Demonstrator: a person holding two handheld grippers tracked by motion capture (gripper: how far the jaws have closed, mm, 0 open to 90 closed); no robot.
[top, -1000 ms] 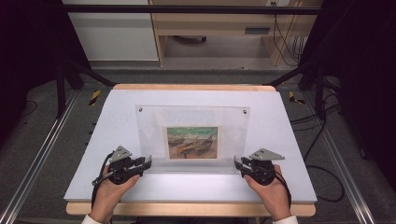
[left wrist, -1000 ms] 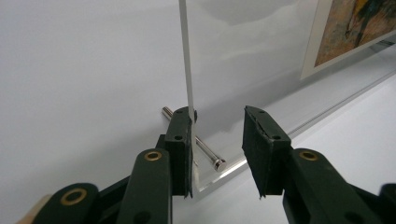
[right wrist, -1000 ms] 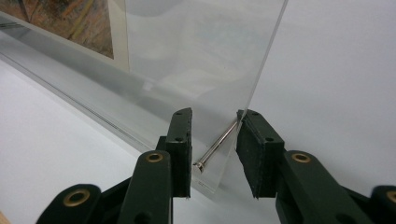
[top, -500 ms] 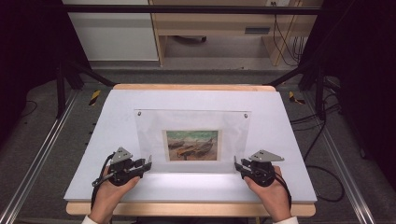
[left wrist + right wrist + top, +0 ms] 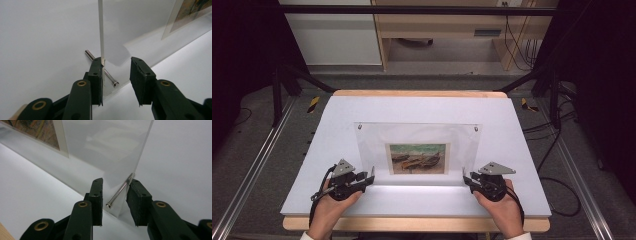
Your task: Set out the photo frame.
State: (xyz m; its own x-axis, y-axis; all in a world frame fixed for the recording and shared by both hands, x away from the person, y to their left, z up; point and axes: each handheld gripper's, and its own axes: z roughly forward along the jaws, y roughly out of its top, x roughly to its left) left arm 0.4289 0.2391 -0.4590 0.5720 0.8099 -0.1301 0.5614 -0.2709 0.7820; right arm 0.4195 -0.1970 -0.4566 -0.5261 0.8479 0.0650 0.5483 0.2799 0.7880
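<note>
1. While your hands rest low at the near edge of the table (image 5: 422, 107), each one aims its tool inward at a bottom corner of the clear frame (image 5: 417, 140). That looks like a two-sided hold to keep it from tipping.
2. Your left tool (image 5: 371, 176) has its jaws moderately apart, astride the corner. One pad touches the panel's edge and the other stands clear, so nothing is clamped.
3. Look at the left foot pin (image 5: 110, 76): it runs through the panel between those jaws and props the frame up.
4. Your right tool (image 5: 464, 177) mirrors that. Its jaws are part open, and the right foot pin (image 5: 120, 191) slants across the gap. One pad is against the panel edge, and I'd judge there is no real squeeze.
5. Farther in, the frame stands near upright across the middle of the table, with the boat print (image 5: 418, 158) low in its centre.
6. Up top, two small screws (image 5: 360, 126) mark its far corners.
</note>
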